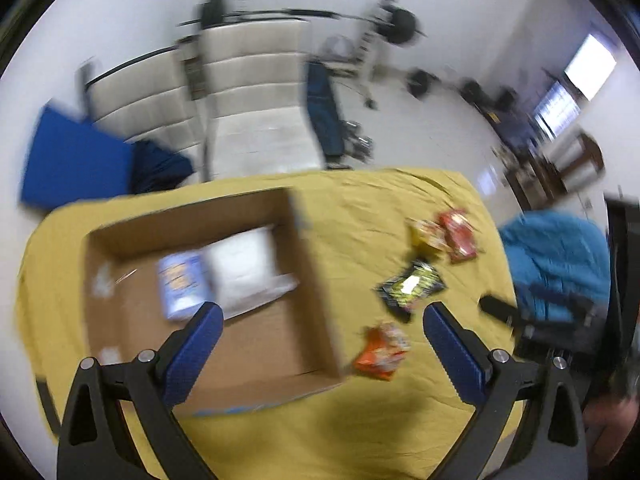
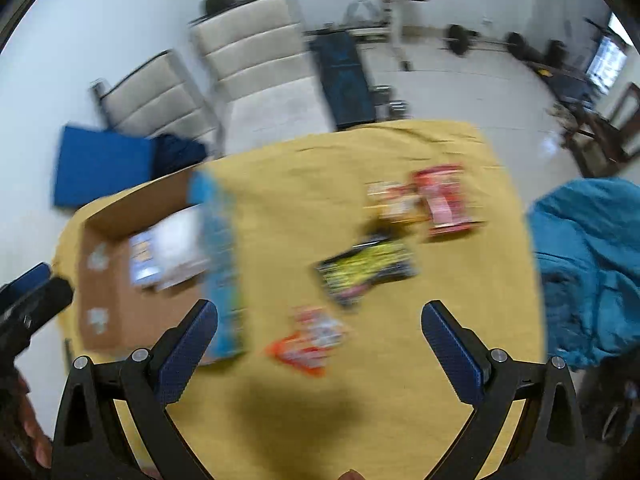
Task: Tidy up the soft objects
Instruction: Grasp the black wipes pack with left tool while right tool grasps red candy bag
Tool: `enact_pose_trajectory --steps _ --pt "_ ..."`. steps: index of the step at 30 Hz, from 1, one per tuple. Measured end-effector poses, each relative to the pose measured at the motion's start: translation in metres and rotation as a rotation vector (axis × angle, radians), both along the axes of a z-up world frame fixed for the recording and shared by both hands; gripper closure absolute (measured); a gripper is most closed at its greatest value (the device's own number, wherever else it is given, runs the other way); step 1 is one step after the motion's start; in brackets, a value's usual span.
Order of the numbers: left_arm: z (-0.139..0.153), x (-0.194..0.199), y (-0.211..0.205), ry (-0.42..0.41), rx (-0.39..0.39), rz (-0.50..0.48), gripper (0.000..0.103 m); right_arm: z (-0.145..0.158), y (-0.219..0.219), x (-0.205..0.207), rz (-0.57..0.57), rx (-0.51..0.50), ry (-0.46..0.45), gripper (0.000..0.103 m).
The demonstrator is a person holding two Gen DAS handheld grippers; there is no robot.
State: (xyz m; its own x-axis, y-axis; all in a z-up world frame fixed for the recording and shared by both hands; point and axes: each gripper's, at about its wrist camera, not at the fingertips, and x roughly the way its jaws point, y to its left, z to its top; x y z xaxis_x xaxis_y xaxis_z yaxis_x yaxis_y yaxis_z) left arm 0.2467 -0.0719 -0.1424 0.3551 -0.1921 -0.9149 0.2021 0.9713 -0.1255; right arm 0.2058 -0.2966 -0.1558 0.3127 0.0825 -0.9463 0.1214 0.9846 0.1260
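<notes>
An open cardboard box sits on the yellow-covered table; it also shows in the right wrist view. Inside lie a blue packet and a white soft pack. On the cloth lie an orange packet, a black-and-yellow packet, a red packet and a yellow packet. My left gripper is open and empty above the box's right wall. My right gripper is open and empty above the orange packet, near the black-and-yellow packet.
A teal cloth hangs at the table's right edge. Beyond the table stand cushioned chairs, a weight bench with a barbell, and a blue mat on the floor. The left gripper's body shows at the right view's left edge.
</notes>
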Motion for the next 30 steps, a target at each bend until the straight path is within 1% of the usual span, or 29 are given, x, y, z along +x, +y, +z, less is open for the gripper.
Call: enact_pose_trajectory --steps 2,4,5,7,8,9,11,13,17,18,19,20,21,22,23,24,25,26,27,28,29,30 --pt "-0.021 0.020 -0.051 0.038 0.036 -0.119 0.000 -0.008 -0.039 0.010 -0.030 -0.030 0.018 0.000" --pt "-0.044 0.034 -0.089 0.066 0.092 -0.196 0.000 -0.025 -0.087 0.023 -0.059 -0.048 0.050 0.000" --pt "-0.065 0.044 -0.115 0.097 0.125 -0.258 0.000 -0.032 -0.107 0.030 -0.067 -0.048 0.060 0.000" --pt "-0.099 0.057 -0.144 0.150 0.177 -0.320 0.000 -0.048 -0.136 0.041 -0.071 -0.053 0.079 0.000" --pt "-0.125 0.065 -0.162 0.195 0.208 -0.359 0.000 -0.057 -0.149 0.046 -0.072 -0.042 0.090 0.000" --pt "-0.142 0.068 -0.173 0.225 0.221 -0.381 0.000 -0.071 -0.164 0.053 -0.068 -0.025 0.108 0.000" --pt "-0.181 0.074 -0.195 0.298 0.254 -0.431 0.000 -0.090 -0.180 0.064 -0.064 -0.008 0.142 0.000" --pt "-0.214 0.079 -0.212 0.355 0.279 -0.469 0.000 -0.112 -0.196 0.077 -0.061 0.009 0.175 0.000" --pt "-0.264 0.082 -0.234 0.439 0.313 -0.535 0.001 -0.148 -0.202 0.101 -0.050 0.046 0.220 0.000" --pt "-0.272 0.082 -0.237 0.448 0.320 -0.539 0.002 -0.158 -0.201 0.109 -0.041 0.055 0.236 0.000" --pt "-0.279 0.083 -0.239 0.451 0.330 -0.539 0.013 -0.165 -0.198 0.112 -0.037 0.060 0.244 0.000" --pt "-0.281 0.084 -0.239 0.445 0.338 -0.530 0.016 -0.172 -0.195 0.118 -0.034 0.064 0.250 0.000" --pt "-0.279 0.087 -0.237 0.437 0.322 -0.497 0.018 -0.182 -0.193 0.127 -0.030 0.069 0.258 0.000" --pt "-0.276 0.091 -0.232 0.435 0.286 -0.452 0.028 -0.186 -0.194 0.133 -0.039 0.129 0.244 0.000" --pt "-0.270 0.097 -0.225 0.429 0.249 -0.390 0.045 -0.190 -0.194 0.138 -0.053 0.145 0.248 0.000" --pt "-0.267 0.100 -0.218 0.432 0.229 -0.342 0.048 -0.197 -0.194 0.146 -0.074 0.114 0.267 0.000" --pt "-0.264 0.103 -0.210 0.445 0.190 -0.290 0.050 -0.201 -0.193 0.150 -0.075 0.107 0.268 0.000" --pt "-0.263 0.105 -0.198 0.470 0.153 -0.208 0.050 -0.205 -0.191 0.154 -0.075 0.112 0.271 0.000" --pt "-0.263 0.106 -0.189 0.481 0.138 -0.154 0.050 -0.213 -0.188 0.159 -0.077 0.112 0.298 0.001" --pt "-0.262 0.105 -0.181 0.483 0.115 -0.102 0.050 -0.219 -0.185 0.161 -0.075 0.119 0.313 0.004" --pt "-0.262 0.103 -0.171 0.484 0.114 -0.041 0.050 -0.225 -0.182 0.163 -0.065 0.124 0.326 0.009" --pt "-0.263 0.101 -0.164 0.491 0.125 0.012 0.050 -0.229 -0.178 0.165 -0.055 0.111 0.338 0.012"
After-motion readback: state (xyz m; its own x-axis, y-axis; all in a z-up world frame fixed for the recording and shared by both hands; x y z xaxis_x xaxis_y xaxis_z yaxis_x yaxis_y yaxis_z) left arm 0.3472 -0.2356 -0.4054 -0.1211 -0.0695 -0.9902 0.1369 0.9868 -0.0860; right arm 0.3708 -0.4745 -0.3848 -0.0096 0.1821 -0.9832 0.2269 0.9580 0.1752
